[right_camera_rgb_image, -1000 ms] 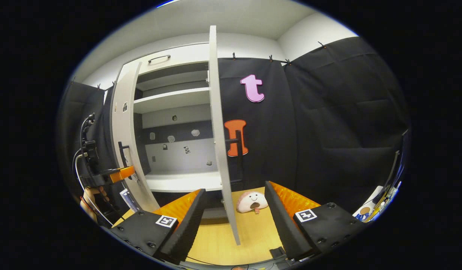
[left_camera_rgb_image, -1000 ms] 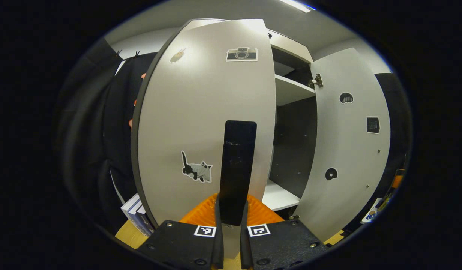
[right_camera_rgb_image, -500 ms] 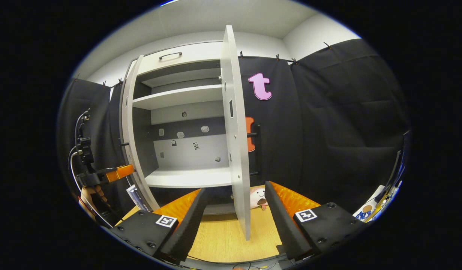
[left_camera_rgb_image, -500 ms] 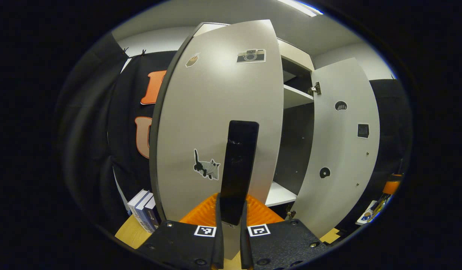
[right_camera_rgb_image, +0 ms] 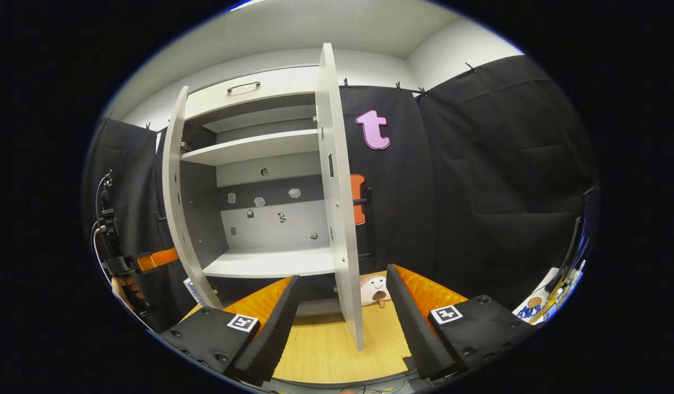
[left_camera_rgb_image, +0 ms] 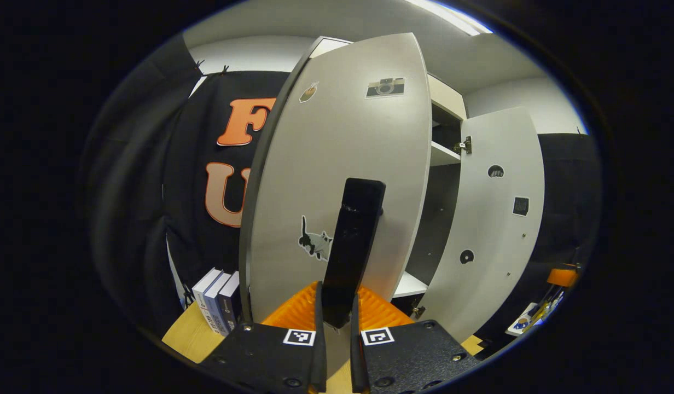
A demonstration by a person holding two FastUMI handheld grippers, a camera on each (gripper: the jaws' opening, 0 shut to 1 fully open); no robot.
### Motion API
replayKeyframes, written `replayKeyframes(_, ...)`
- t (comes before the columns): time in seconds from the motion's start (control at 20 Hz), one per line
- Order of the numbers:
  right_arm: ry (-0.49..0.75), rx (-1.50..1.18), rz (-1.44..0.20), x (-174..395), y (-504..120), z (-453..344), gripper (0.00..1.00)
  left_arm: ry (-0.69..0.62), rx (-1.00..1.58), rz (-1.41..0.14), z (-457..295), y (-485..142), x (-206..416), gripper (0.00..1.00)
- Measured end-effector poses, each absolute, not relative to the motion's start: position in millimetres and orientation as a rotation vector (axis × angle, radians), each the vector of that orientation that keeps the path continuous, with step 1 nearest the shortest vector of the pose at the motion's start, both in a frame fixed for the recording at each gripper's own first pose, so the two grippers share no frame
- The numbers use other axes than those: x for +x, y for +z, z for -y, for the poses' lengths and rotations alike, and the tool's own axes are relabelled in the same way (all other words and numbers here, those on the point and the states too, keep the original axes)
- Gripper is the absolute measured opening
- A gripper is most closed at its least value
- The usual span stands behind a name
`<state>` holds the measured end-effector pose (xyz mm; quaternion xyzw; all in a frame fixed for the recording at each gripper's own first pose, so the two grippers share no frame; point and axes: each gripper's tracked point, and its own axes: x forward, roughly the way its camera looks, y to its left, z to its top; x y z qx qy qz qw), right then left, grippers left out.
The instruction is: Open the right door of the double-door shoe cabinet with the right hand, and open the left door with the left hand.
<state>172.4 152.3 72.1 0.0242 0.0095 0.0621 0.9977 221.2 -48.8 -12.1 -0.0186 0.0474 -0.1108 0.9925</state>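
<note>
The left door (left_camera_rgb_image: 342, 153), pale grey with stickers, stands swung out from the shoe cabinet (right_camera_rgb_image: 260, 148). My left gripper (left_camera_rgb_image: 337, 328) is shut on its black upright handle (left_camera_rgb_image: 354, 246). The right door (left_camera_rgb_image: 490, 230) hangs wide open, inner face showing. In the right gripper view the right door (right_camera_rgb_image: 332, 180) is seen nearly edge-on, its lower edge between the spread fingers of my right gripper (right_camera_rgb_image: 342, 323), which is open and holds nothing. The right door's handle (right_camera_rgb_image: 367, 219) sits on its far side. The left door (right_camera_rgb_image: 175, 202) and the left gripper (right_camera_rgb_image: 151, 260) appear at the far left.
Several books (left_camera_rgb_image: 216, 298) stand beside the cabinet's left side. A small plush toy (right_camera_rgb_image: 374, 288) lies on the wooden surface (right_camera_rgb_image: 326, 350) behind the right door. A drawer with a handle (right_camera_rgb_image: 244, 86) tops the cabinet. A hand (right_camera_rgb_image: 123, 287) holds the left gripper.
The left door has swung further open, pulled by my left gripper on its handle. The right door now shows more of its inner face; my right gripper stays open.
</note>
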Motion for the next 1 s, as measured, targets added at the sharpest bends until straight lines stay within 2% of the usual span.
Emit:
replayKeyframes(0.45, 0.125, 0.049, -0.031, 171, 69, -156, 0.99, -0.251, -0.041, -0.087, 36, -9, 214, 0.17)
replayKeyframes(0.5, 0.125, 0.045, -0.033, 172, 68, -156, 0.94, -0.247, -0.043, -0.087, 34, -8, 213, 0.16)
replayKeyframes(0.55, 0.127, 0.044, -0.035, 171, 68, -157, 0.99, -0.241, -0.039, -0.087, 35, -7, 214, 0.17)
replayKeyframes(0.7, 0.14, 0.046, -0.042, 171, 66, -162, 0.99, -0.213, 0.072, -0.091, 32, -6, 211, 0.17)
replayKeyframes(0.85, 0.157, 0.047, -0.054, 171, 65, -166, 0.99, -0.164, 0.24, -0.069, 20, -1, 216, 0.09)
replayKeyframes(1.0, 0.194, 0.064, -0.065, 169, 64, -177, 0.99, -0.143, 0.176, -0.071, 18, -3, 214, 0.05)
